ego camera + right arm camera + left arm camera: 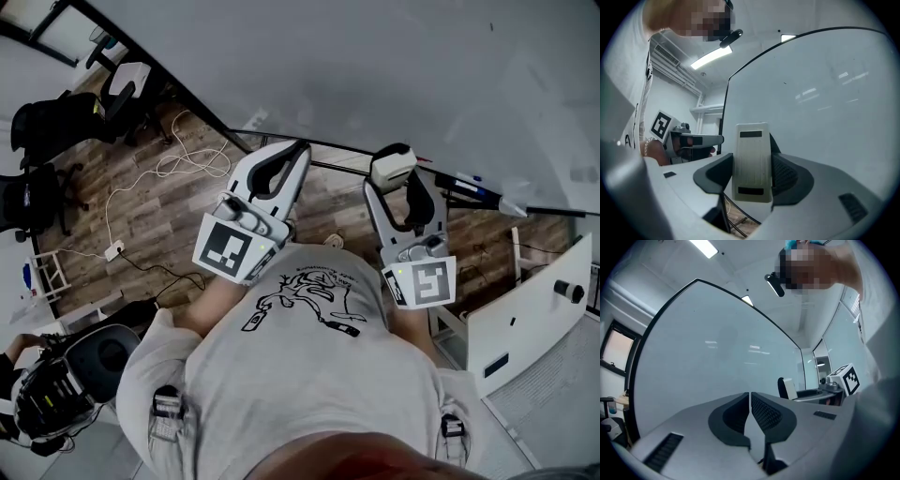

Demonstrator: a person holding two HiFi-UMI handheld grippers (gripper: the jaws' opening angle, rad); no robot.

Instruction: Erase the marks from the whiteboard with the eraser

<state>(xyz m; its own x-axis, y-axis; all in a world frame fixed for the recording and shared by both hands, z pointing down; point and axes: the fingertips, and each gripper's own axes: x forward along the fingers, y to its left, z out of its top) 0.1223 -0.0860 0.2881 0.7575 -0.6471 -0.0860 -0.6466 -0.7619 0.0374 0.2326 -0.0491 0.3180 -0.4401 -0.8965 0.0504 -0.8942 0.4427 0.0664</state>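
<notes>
Starting at the left, the left gripper [284,153] has its jaws pressed together on nothing, idle beside its partner. To its right, the right gripper [401,173] clamps the eraser [392,166] upright between its jaws. The whiteboard [375,66] stands ahead of both, apart from the eraser, with hardly a mark legible. By my reading, wiping is not yet under way; next, the eraser's face must be brought flat against the board.

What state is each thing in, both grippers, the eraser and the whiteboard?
Left gripper, jaws together, empty.
Right gripper, jaws shut on the eraser.
Eraser, clamped, standing up out of the right jaws.
Whiteboard, no marks visible on the part in view.
</notes>
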